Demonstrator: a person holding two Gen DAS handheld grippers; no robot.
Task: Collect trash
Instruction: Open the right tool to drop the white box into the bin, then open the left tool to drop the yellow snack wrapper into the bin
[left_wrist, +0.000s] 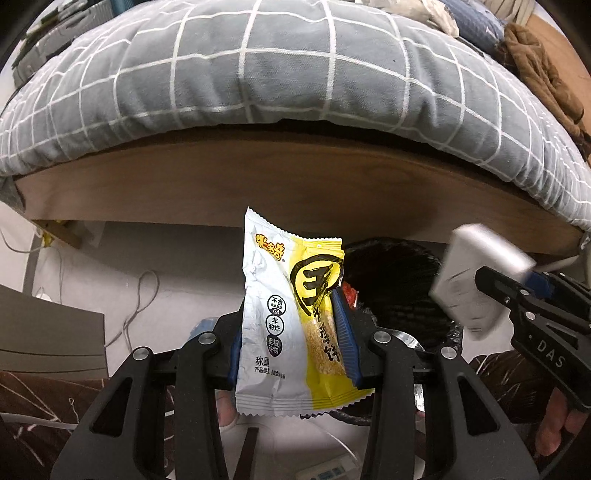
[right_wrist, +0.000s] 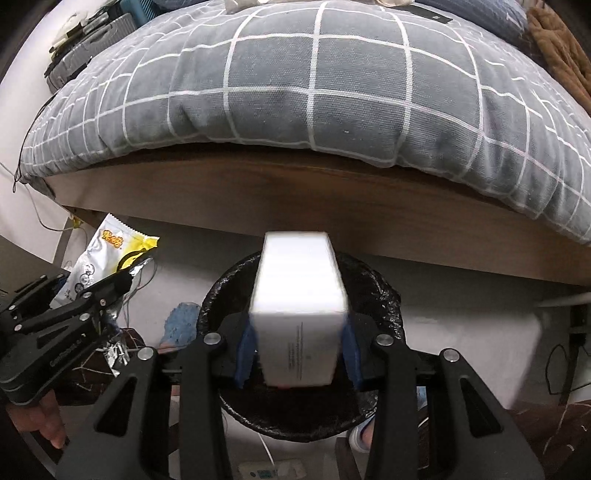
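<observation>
Bed edge (right_wrist: 295, 192) behind; white box (right_wrist: 299, 314) over bin rim (right_wrist: 384, 295).

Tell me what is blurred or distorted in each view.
Left wrist view: the white rectangular box is motion-smeared, the yellow-and-white snack wrapper sharp. Right wrist view: the box's top edge is smeared. Both views: fisheye bows the brown wooden bed frame.

Dim indoor light, soft shadow under bed frame (left_wrist: 295, 177). Strong fisheye bending at edges, dark corners. White box (right_wrist: 299, 306) motion-blurred; wrapper (left_wrist: 291, 317) sharp.
</observation>
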